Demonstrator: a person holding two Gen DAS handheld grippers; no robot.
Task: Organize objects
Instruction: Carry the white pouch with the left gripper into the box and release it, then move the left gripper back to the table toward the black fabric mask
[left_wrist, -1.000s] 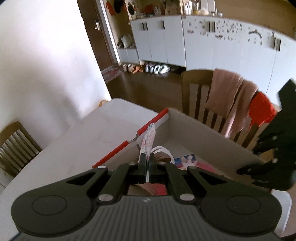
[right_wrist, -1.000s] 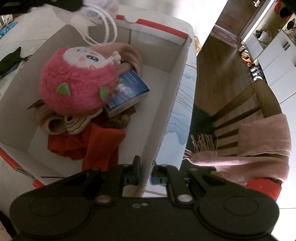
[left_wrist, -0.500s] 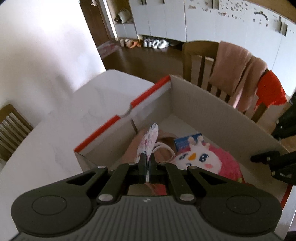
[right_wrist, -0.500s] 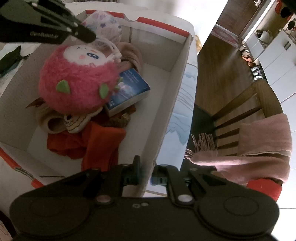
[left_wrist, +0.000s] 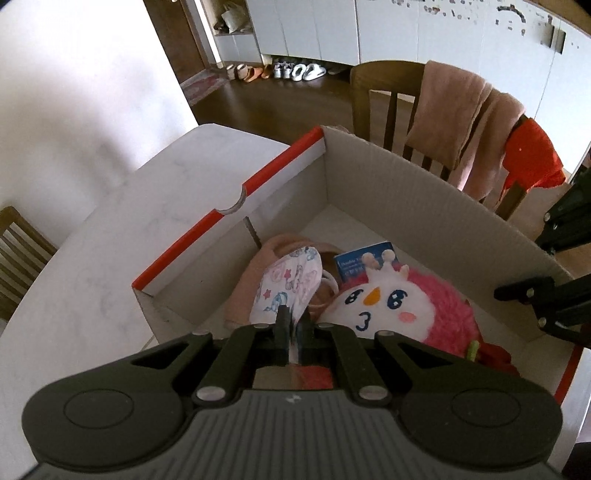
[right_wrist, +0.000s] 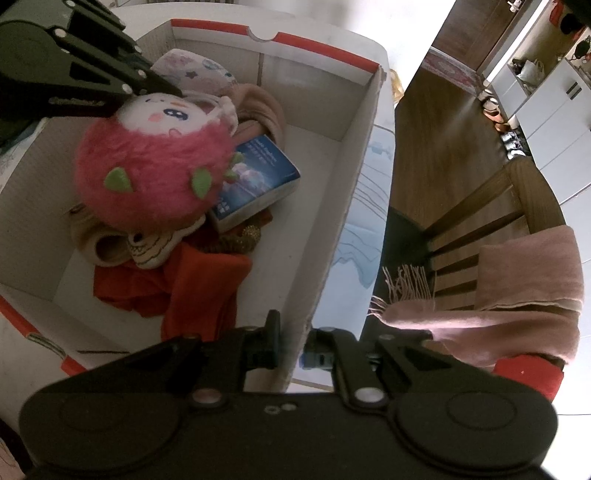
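Left gripper (left_wrist: 291, 329) pinches the mask (left_wrist: 286, 290) by its near edge, jaws starting to open, mask low in the box (left_wrist: 406, 184) beside the plush (left_wrist: 406, 310). I judge the mask light and floppy, its loops prone to snag; the edge is the right hold. Right gripper (right_wrist: 293, 349) clamps the box wall, steadying it.

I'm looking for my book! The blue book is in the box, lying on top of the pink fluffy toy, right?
Not quite. The blue book is in the box, but it lies beside the pink fluffy toy and partly under it, not on top. The toy's fur overlaps the book's near corner. The right wrist view shows this best.
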